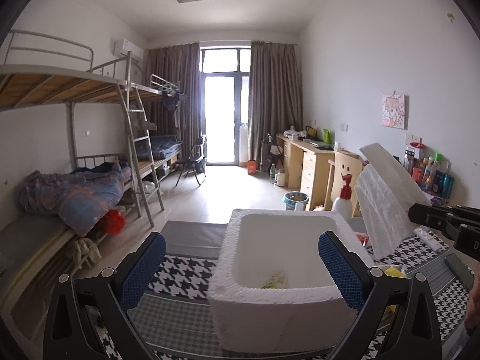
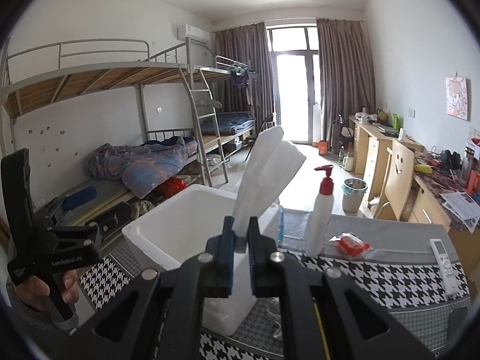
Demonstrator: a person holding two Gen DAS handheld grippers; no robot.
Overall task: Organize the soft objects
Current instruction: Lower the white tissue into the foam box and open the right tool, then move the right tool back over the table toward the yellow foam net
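The left tongs [image 1: 241,270] stand wide with nothing in them, the white foam box [image 1: 279,300] between their tips. The right tongs [image 2: 240,234] pinch the bottom of a white foam sheet [image 2: 267,168] that sticks up above them. It looks light, bendy, crinkly.

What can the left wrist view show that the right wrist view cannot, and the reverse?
Only the left wrist view: the open left tool around the foam box, and a small packet inside.
Only the right wrist view: the remote control and red packet.
Both: the foam box, the white foam sheet pinched by the right tool, and the pump bottle.
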